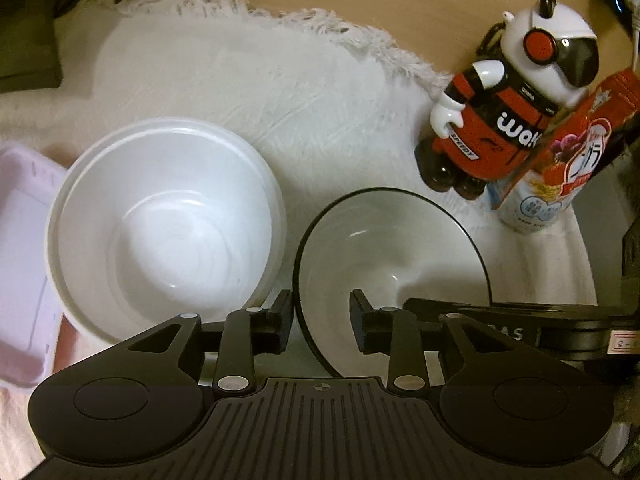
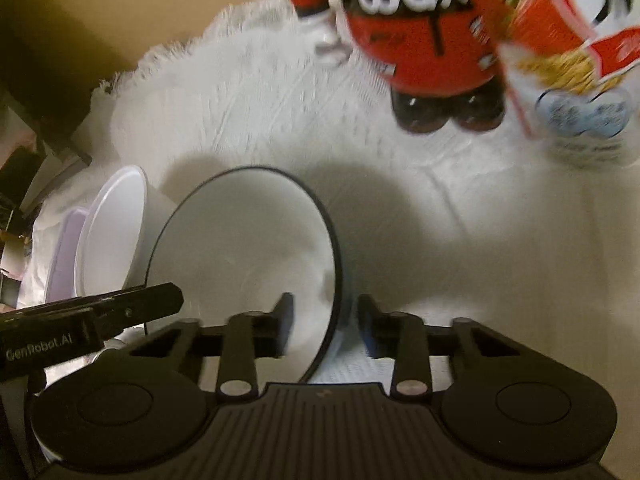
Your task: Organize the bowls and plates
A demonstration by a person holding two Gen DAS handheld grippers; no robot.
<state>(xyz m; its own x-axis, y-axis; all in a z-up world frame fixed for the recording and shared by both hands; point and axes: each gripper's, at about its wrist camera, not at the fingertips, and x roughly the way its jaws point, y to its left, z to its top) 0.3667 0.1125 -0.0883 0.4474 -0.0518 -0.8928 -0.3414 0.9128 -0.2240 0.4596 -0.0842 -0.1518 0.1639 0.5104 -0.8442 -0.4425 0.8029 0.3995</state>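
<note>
A fluffy white cloth (image 1: 248, 80) covers the table, and two bowls sit on it side by side. The plain white bowl (image 1: 168, 224) is nearer the cloth's left edge, just beside a pale pink tray (image 1: 24, 264). The bowl with the thin black rim (image 1: 392, 264) is next to it, toward the right edge.

The left gripper (image 1: 320, 322) has its fingers partly apart – one on each side of the black-rimmed bowl's near left rim, not pressing on it.

The right gripper (image 2: 326, 326) has its fingers around that bowl's right rim (image 2: 334, 280). They look close to it, but whether they pinch it I cannot tell.

Near the cloth's far right corner stand a red and white toy figure (image 1: 496, 112) and a snack bag (image 1: 560, 168) – touching each other.
</note>
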